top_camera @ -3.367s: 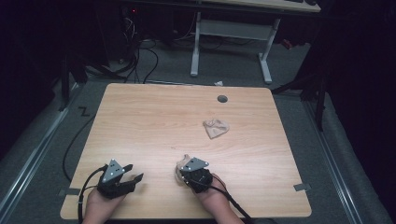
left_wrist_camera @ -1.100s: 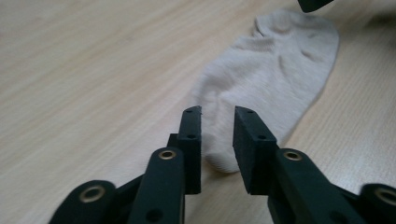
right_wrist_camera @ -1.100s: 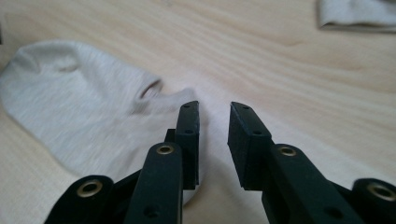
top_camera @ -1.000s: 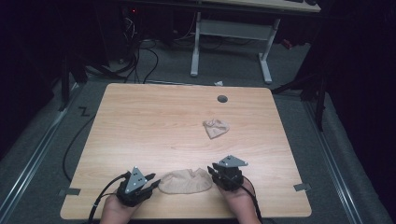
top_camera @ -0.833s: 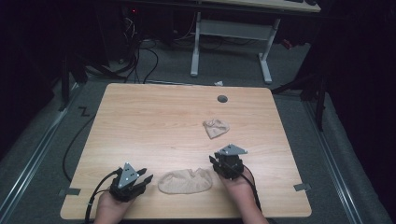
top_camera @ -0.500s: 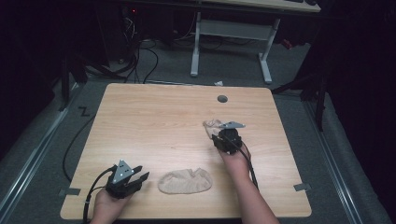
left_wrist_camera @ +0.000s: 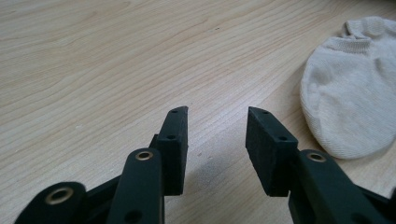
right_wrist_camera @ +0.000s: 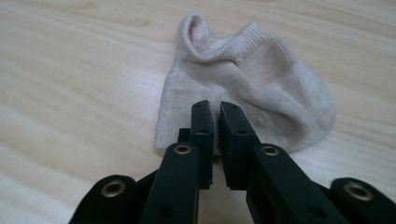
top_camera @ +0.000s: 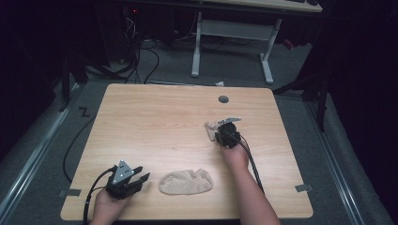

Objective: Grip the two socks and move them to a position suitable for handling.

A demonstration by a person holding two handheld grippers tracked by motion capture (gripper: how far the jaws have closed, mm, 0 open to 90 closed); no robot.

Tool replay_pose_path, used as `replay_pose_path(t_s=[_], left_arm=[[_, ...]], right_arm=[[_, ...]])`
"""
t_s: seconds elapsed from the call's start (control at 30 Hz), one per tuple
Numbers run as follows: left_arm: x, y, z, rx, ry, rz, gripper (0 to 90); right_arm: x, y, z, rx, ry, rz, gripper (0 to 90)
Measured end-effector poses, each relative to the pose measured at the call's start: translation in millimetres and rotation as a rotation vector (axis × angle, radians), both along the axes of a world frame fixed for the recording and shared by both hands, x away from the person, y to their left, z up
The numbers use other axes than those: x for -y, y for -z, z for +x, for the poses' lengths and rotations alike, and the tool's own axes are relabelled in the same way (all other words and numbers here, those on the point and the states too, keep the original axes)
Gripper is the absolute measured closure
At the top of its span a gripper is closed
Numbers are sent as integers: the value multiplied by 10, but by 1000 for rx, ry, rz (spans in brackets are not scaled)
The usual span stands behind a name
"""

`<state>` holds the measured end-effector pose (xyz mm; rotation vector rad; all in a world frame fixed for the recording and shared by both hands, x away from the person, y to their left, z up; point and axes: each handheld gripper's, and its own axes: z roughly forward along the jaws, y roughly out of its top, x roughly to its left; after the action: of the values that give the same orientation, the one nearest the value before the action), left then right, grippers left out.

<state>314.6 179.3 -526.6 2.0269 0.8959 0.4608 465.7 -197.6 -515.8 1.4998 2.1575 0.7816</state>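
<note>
At the bottom of the high view I see a light wooden table point(top_camera: 155, 122) with wavy grain lines and round corners. My left gripper point(top_camera: 136, 180) sits low on the left, black and hard, its jaws standing apart with just bare wood between them. Just right of it lies a flat sock point(top_camera: 186, 182), soft, cream and oval. Farther up, right of the middle, my right gripper point(top_camera: 220, 133) has just squeezed its jaws almost together at the near edge of a crumpled sock point(right_wrist_camera: 252, 84); I cannot tell if the knit is pinched. That sock is ribbed and lumpy with a curled opening. Past it is a small dark round hole point(top_camera: 223, 99) in the table. Behind the table are grey carpet point(top_camera: 225, 70), black cables point(top_camera: 141, 51) and white desk legs point(top_camera: 234, 42) in a dark room.
</note>
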Motion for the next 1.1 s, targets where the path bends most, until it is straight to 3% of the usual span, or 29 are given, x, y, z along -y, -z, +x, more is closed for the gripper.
replay_pose_path(t_s=[0.27, 0.43, 0.47, 0.63, 0.7, 0.83, 0.97, 1.1], left_arm=[[41, 8, -17, -1, 14, 9, 594], [51, 6, -23, 1, 19, 14, 594], [49, 7, -21, 1, 16, 12, 594], [50, 10, -19, -2, 19, 16, 594], [53, 9, -22, -3, 21, 18, 594], [49, 11, -22, -2, 18, 16, 594], [36, 14, -9, -4, 12, 13, 593], [29, 7, -12, -1, 14, 12, 591]], right_arm=[[-17, 11, -382, 16, -46, 3, 852], [-28, 20, -706, 27, -68, 1, 852], [-44, 26, -845, 32, -82, 7, 851], [-89, 41, -1041, 52, -109, 6, 819], [-92, 32, -1056, 48, -117, 15, 804], [-65, -75, -1080, 86, -124, 34, 770], [30, -219, -1029, 129, -81, 19, 713], [135, -243, -942, 118, -46, 39, 645]])
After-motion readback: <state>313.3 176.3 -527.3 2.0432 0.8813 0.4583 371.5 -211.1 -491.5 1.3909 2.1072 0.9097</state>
